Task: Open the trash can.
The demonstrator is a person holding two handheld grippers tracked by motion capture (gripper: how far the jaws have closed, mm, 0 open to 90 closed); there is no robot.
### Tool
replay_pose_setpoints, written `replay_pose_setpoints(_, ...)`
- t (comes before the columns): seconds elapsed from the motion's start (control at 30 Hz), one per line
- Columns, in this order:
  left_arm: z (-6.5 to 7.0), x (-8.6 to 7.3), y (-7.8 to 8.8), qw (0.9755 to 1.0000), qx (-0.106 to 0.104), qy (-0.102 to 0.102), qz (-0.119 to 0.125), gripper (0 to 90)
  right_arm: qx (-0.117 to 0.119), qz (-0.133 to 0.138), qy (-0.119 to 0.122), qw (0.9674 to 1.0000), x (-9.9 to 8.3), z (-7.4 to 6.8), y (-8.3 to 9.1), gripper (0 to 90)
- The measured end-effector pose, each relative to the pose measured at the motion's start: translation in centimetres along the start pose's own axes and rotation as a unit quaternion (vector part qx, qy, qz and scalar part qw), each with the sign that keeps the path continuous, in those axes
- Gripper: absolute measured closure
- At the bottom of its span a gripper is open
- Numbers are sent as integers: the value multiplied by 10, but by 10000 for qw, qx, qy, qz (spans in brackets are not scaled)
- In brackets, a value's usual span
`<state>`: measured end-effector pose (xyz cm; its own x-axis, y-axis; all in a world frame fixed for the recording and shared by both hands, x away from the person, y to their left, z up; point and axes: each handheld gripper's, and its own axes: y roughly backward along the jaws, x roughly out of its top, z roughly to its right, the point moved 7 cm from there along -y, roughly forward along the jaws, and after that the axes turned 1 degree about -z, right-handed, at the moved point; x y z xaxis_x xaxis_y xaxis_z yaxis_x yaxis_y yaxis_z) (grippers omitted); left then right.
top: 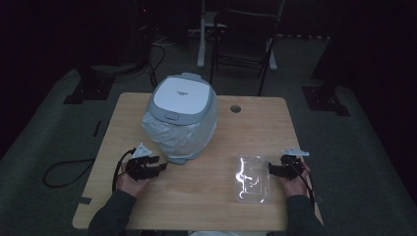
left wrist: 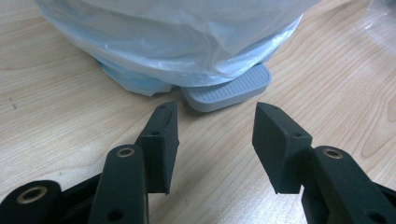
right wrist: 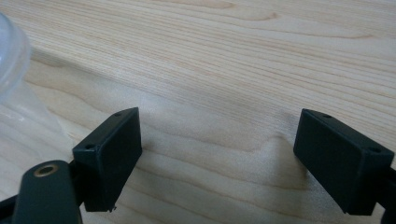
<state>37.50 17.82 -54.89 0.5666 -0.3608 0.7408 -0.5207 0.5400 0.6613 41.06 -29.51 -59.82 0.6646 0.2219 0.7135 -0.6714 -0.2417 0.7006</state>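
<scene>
Left gripper (top: 156,166): near table edge, jaws spread wide, nothing between them; they point at the base of the cooker.
Right gripper (top: 272,169): near edge on the other side, jaws spread wide and bare, just beside the clear tray.
Clear plastic tray (top: 253,178): lies flat on the table near the front right. Judged thin, light and slippery, and likely to buckle if squeezed hard; the raised rim looks like the best place to pinch.
Grey foot (left wrist: 228,89): a ribbed pad poking out under the cooker, just ahead of the left jaws in the left gripper view.
Plastic bag (top: 183,135): pale, crinkled film wrapped round the cooker's body, loose at the bottom. Soft and slick; a pinch on a fold should lift it, though it may tear or slide.
Rice cooker (top: 181,98): mid-table, left of centre, white lid shut. Probably heavy and rigid; hard to grasp through the film.
Table (top: 206,196): light wood grain, smooth, with a cable hole at the far side.
Room: dim, dark carpet, a folding chair (top: 246,34) and stand legs beyond the table, cables on the floor.
</scene>
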Motion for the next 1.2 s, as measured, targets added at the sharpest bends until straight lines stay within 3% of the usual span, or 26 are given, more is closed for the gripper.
replay_pose_setpoints(0.87, 13, 26, 27, 9991, -145, -177, 365, 514, 0, 2, 0, 10000, 0, 0, 0, 144)
replay_pose_setpoints(1.2, 24, 50, 49, 9973, -347, -404, 503, 609, -5, 1, -5, 10000, 0, 0, 0, 144)
